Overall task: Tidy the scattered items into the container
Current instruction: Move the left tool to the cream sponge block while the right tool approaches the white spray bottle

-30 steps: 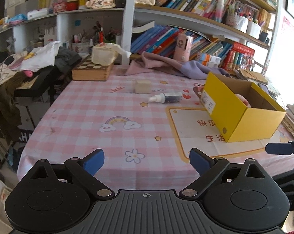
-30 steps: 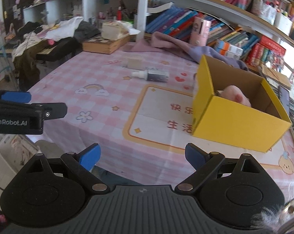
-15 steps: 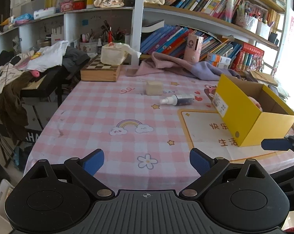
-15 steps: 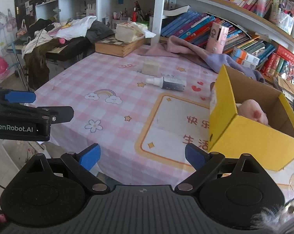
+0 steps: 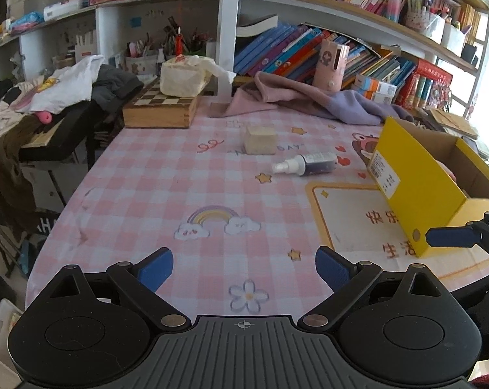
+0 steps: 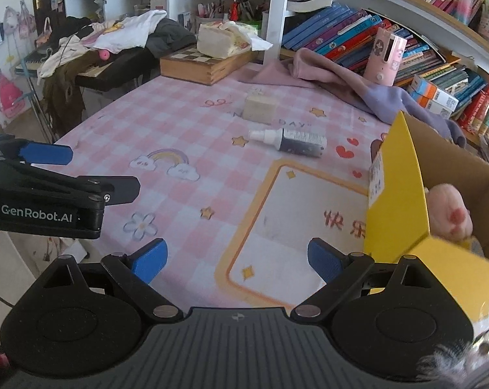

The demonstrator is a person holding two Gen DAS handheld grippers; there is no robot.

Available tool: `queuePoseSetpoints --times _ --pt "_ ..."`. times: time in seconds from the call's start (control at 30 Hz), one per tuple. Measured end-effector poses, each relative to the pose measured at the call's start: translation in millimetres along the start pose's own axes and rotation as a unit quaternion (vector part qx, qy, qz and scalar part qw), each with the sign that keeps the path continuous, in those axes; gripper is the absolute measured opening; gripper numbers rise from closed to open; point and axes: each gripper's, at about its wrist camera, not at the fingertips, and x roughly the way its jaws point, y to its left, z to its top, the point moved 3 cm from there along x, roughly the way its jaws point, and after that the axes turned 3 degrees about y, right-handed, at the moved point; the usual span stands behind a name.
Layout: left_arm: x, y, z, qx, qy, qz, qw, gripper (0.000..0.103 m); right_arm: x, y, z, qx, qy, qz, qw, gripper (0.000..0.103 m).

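Pink checked tablecloth (image 5: 140,175) has slid nearer as we carried our left gripper (image 5: 243,267) and right gripper (image 6: 235,257) forward, both spread empty, toward the spray bottle (image 6: 288,142) at twelve o'clock, yellow box (image 6: 397,194) at two.

Light: you get bright daylight from 3 o'clock, blown out there | Shadows: soft | Focus: sharp centre | Edges: your fisheye bends shelves (image 5: 341,6), dark corners
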Motion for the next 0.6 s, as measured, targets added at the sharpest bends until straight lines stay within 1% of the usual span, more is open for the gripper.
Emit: queuePoseSetpoints --times 0.23,0.43,0.6 --pt "28 -4 28 -0.003 0.004 0.006 1.0000 0.096 25 -18 24 -0.011 0.005 0.010 1.000 0.094" --pt "50 -9 49 0.004 0.011 0.011 0.9999 0.096 45 -34 43 -0.014 0.009 0.019 1.000 0.094" --pt "70 -11 75 0.003 0.012 0.004 0.9999 0.096 61 -47 60 -0.017 0.006 0.023 1.000 0.094"
